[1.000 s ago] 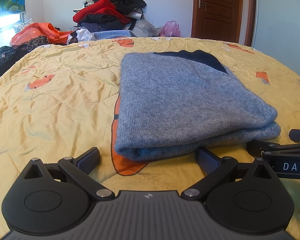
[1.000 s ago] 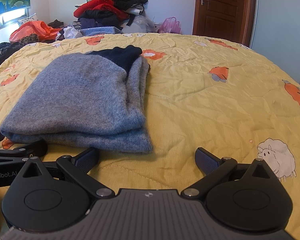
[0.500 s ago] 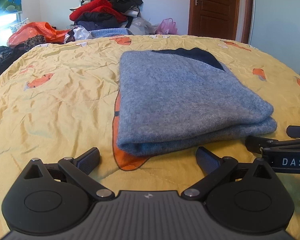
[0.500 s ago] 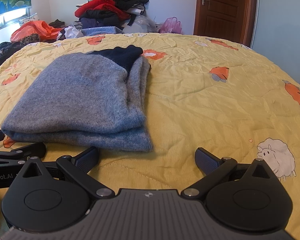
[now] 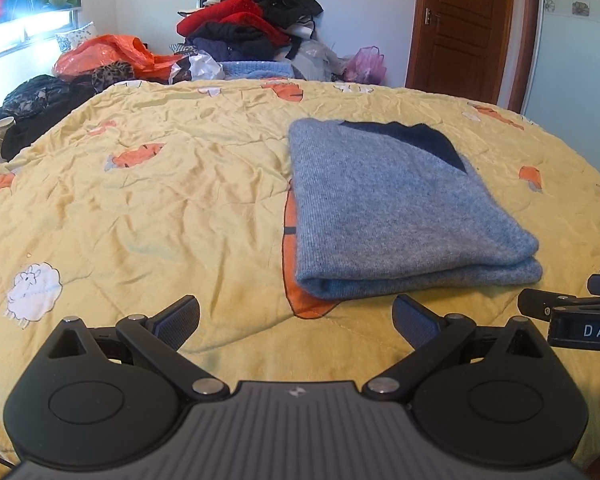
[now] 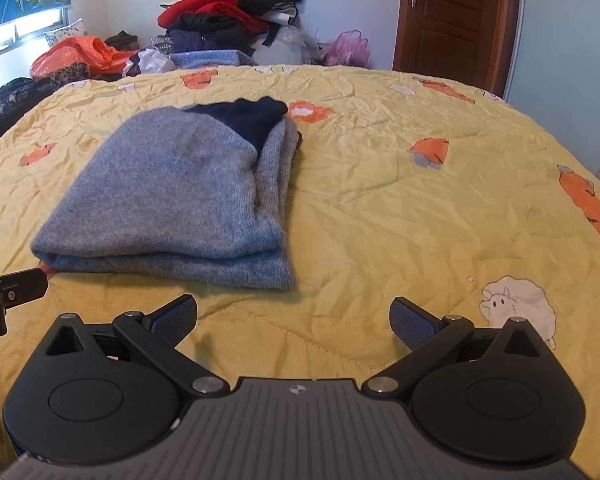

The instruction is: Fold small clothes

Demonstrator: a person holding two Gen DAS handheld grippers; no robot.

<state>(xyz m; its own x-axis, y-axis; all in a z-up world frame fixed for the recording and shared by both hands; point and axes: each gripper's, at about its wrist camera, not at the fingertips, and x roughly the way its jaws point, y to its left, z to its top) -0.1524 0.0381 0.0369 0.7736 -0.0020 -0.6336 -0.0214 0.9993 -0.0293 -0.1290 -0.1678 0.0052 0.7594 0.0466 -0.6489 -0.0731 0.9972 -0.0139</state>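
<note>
A grey-blue knitted sweater (image 5: 392,216) with a dark navy part at its far end lies folded into a thick rectangle on the yellow bedspread (image 5: 140,208). In the right wrist view the same sweater (image 6: 172,196) sits ahead and to the left. My left gripper (image 5: 296,316) is open and empty, just short of the sweater's near left corner. My right gripper (image 6: 292,316) is open and empty too, a little back from the sweater's near right corner. Each gripper shows at the edge of the other's view.
A tall pile of red, black and blue clothes (image 5: 252,32) stands beyond the bed's far edge, with an orange plastic bag (image 5: 108,56) to its left. A brown door (image 5: 464,24) is at the back right. Dark clothes (image 5: 36,100) lie off the bed's left side.
Both grippers have drawn back and risen from the sweater's near edge, staying open. The left view has swung left, so the sweater sits further right and further away.
</note>
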